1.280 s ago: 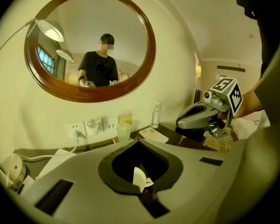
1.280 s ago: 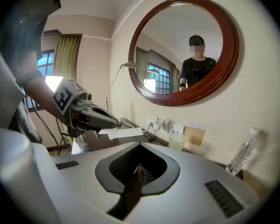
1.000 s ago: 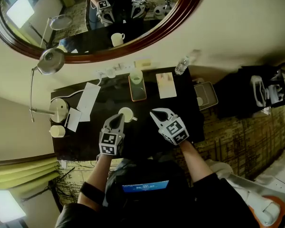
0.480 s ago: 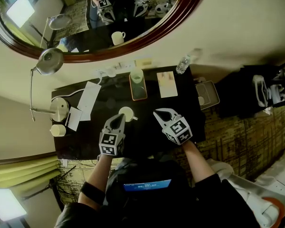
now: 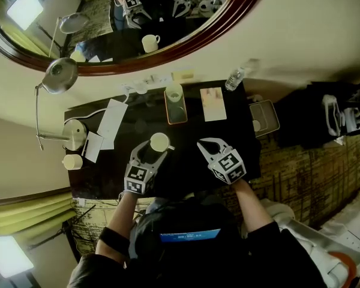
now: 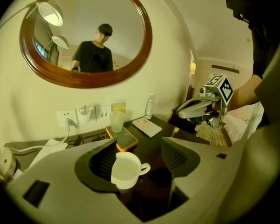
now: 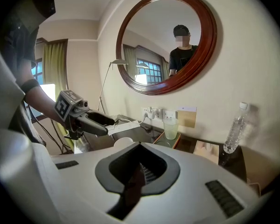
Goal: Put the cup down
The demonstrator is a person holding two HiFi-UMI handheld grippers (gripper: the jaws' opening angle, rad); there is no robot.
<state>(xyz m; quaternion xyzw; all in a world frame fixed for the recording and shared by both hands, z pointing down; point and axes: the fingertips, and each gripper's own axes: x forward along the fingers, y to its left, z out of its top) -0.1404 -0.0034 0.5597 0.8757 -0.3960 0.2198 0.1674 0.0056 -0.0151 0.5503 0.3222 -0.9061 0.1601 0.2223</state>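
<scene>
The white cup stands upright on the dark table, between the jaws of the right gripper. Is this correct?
Wrong gripper. The white cup stands upright on the dark table between the jaws of the left gripper, which have just been opening and stand apart; the left gripper view shows it. The right gripper is shut and empty.

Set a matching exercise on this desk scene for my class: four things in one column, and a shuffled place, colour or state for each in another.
Things
1. cup
2. glass
3. bottle
4. right gripper

Descriptions
A. jaws shut
B. white, with a handle
C. on the orange tray
D. at the desk's far right corner

Pairs: 1-B, 2-C, 3-D, 4-A
</scene>
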